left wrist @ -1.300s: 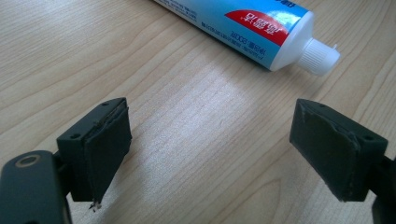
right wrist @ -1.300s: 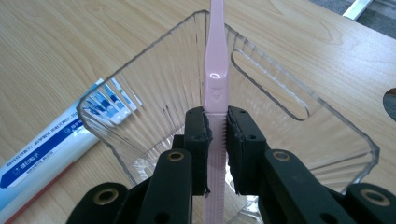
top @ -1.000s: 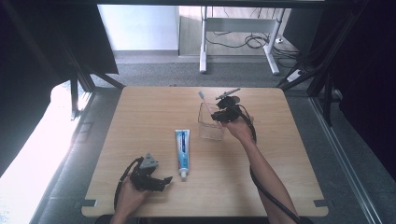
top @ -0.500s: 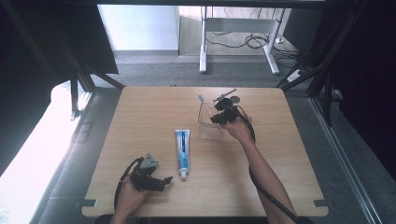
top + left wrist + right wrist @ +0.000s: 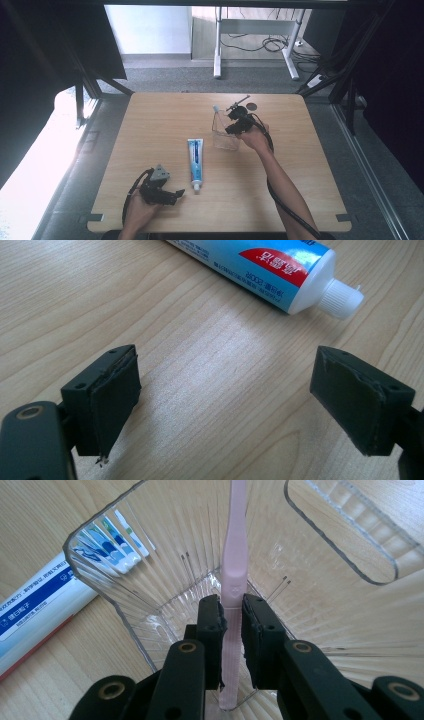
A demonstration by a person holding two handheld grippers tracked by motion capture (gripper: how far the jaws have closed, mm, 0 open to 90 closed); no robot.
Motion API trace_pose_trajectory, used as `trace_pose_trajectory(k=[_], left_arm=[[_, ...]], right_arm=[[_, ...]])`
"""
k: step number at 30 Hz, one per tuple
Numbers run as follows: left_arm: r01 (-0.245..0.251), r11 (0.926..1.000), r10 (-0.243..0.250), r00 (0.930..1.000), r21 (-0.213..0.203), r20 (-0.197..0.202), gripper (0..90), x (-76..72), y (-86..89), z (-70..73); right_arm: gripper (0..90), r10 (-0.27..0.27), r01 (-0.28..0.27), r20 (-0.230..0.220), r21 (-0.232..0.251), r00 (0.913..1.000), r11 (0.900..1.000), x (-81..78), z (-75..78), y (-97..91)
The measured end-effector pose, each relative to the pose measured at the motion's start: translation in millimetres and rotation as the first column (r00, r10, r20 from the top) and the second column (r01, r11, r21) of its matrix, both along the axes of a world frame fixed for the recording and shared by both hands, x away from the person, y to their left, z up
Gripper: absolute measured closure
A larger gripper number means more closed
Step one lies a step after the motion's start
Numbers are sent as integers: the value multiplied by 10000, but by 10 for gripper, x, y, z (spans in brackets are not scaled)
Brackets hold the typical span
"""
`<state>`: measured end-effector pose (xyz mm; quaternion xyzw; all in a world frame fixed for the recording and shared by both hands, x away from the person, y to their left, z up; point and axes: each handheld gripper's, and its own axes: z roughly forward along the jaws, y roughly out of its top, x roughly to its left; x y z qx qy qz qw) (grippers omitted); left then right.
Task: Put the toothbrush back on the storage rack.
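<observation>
Left gripper (image 5: 176, 194): nearest, just beside toothpaste cap; jaws spread, empty, likely waiting.
Toothpaste (image 5: 196, 159): landmark, flat mid-table, cap toward person.
Clear cup (image 5: 223, 134): just beyond toothpaste.
Right gripper (image 5: 232, 617): reaching into cup, jaws pinching pink toothbrush (image 5: 234, 560), probably standing it inside.

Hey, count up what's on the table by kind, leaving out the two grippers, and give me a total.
Toothpaste tube: 1
Clear plastic cup: 1
Pink toothbrush: 1, standing in the cup, clamped by the right gripper
Small dark round thing near the far edge, too small to identify: 1
Total: 4
</observation>
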<state>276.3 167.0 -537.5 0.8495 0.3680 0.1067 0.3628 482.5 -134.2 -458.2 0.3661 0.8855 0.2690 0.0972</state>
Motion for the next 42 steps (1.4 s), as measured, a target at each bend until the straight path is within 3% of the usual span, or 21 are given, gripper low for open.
trace_pose_trajectory(k=[6,15,25,42], left_arm=[[5,10000,-5,10000,-36,-8,129,0,-4,0],[14,10000,-14,10000,-58,9,130,-1,-11,3],[13,9999,-13,10000,-118,-8,130,1,-12,7],[-49,9996,48,10000,-262,-53,130,0,-22,12]], right_arm=[[724,-18,15,195,170,9998,9999,-20,34,-21],[553,72,-101,672,441,9977,9990,-108,113,-55],[446,317,-400,1139,715,9930,9966,-231,205,-102],[293,757,-955,1472,1329,9862,9865,-467,343,-222]])
